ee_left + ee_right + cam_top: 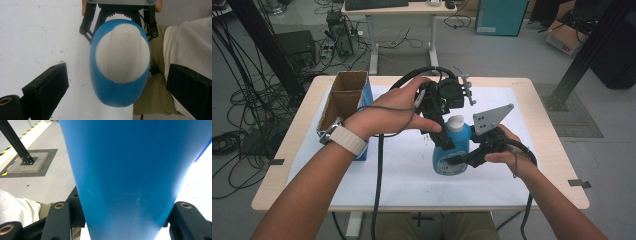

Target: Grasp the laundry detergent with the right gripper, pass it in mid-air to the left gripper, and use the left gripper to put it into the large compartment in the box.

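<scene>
While the right gripper clamps the lower body of a blue detergent bottle from the person's right, its jaws pressed against both flanks of the blue plastic in the right gripper view, the left gripper hangs over the bottle's top with its jaws spread wide. In the left gripper view those two black jaws stand well apart on either side of the white cap and touch neither it nor the blue shoulders.

Standing upright near the middle of the table, towards the person's edge, the bottle has its long axis vertical and its cap pointing straight up at the left gripper's camera. Its base seems to be on or just above the white sheet; I cannot tell which.

That white sheet covers most of a light wooden table. At the table's far left stands an open cardboard box with blue sides, well apart from the bottle.

Beyond the table lies a grey floor strewn with black cables. A second desk carrying a keyboard stands further back, with black frame posts to both sides and a teal cabinet behind.
</scene>
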`<state>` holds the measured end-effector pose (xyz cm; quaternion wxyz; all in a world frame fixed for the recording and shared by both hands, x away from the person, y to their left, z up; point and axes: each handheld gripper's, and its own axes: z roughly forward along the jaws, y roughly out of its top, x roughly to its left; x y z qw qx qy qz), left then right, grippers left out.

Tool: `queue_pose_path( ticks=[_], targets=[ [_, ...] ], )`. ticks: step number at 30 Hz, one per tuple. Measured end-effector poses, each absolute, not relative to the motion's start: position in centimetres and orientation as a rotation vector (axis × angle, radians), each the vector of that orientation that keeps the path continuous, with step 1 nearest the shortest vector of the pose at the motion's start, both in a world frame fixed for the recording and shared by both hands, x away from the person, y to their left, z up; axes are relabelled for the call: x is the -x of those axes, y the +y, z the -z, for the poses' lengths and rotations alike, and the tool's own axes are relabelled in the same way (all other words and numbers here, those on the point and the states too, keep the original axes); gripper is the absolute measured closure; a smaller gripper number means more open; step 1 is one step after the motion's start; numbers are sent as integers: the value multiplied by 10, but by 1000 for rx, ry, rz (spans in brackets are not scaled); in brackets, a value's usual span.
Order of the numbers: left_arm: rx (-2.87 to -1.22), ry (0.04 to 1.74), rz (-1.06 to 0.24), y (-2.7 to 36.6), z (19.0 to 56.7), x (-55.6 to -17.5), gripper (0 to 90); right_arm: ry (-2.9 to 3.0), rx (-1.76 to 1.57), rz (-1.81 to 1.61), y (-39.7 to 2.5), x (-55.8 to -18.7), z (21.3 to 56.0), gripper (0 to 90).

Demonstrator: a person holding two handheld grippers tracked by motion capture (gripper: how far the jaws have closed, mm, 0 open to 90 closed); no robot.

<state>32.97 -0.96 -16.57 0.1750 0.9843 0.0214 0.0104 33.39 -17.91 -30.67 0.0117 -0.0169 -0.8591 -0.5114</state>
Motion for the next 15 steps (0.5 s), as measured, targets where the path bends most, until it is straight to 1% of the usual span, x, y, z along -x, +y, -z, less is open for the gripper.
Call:
queue_pose_path(
  ticks=[9, 15],
  targets=[
    [-2772, 84, -33, -9, 167, -329, 47, -2684, 50, 1590, -179, -334, 307, 430],
    [-2787, 68, -39, -8, 167, -330, 47, -2683, 47, 1589, -179, -334, 307, 430]
  ],
)
